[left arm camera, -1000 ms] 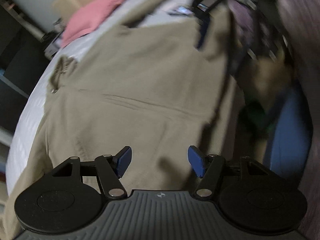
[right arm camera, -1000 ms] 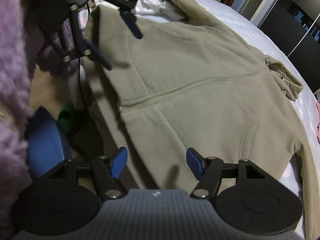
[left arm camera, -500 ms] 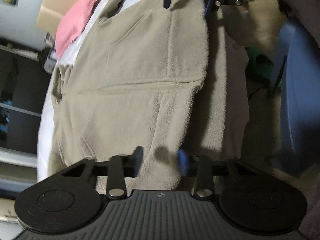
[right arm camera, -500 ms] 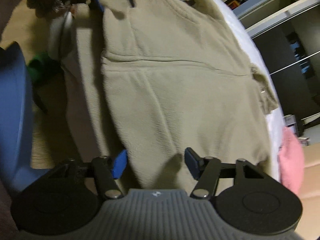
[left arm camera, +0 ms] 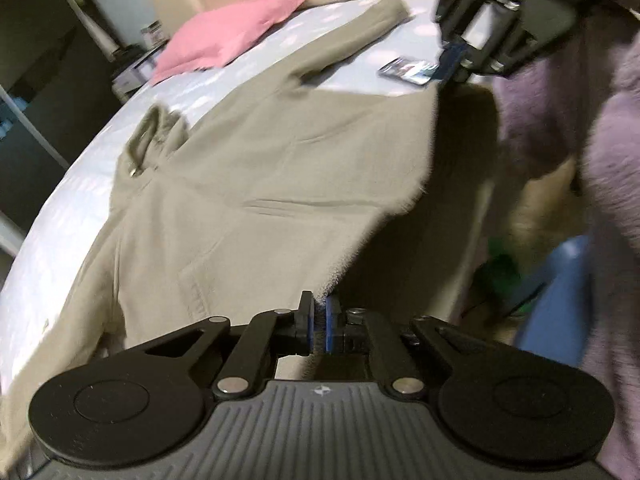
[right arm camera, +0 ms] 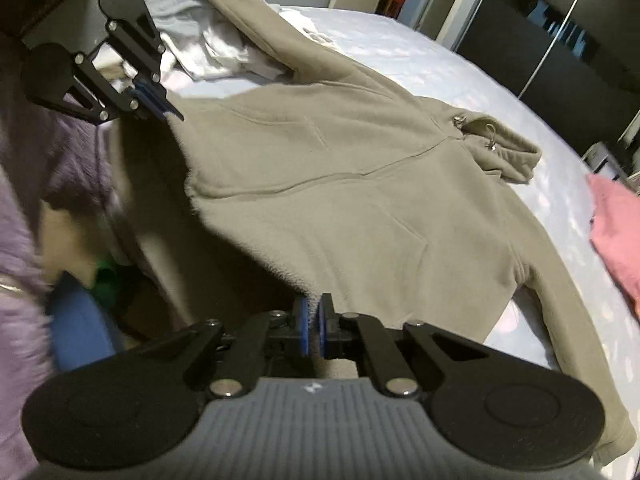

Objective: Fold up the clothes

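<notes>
A beige fleece zip jacket (left arm camera: 280, 168) (right arm camera: 340, 168) lies front up on a pale blue bed (left arm camera: 60, 208) (right arm camera: 420, 52), with its collar toward the far side. My left gripper (left arm camera: 319, 320) is shut on one corner of the bottom hem, and fleece runs in between the blue pads. My right gripper (right arm camera: 313, 320) is shut on the other hem corner. Each gripper also shows in the other view, the right gripper (left arm camera: 452, 64) at top right and the left gripper (right arm camera: 156, 100) at top left. The hem hangs raised between them, off the bed's near edge.
A pink pillow (left arm camera: 228, 36) (right arm camera: 616, 220) lies at the head of the bed. White clothes (right arm camera: 216, 48) are piled by the far sleeve, and a small dark packet (left arm camera: 408, 70) lies on the sheet. A purple fuzzy sleeve (left arm camera: 580, 120), a blue seat (left arm camera: 560, 300) and something green (left arm camera: 500, 256) are beside the bed.
Both grippers have gone from open over the hem to shut on its corners. Both have risen, lifting the jacket's bottom edge off the bed.
</notes>
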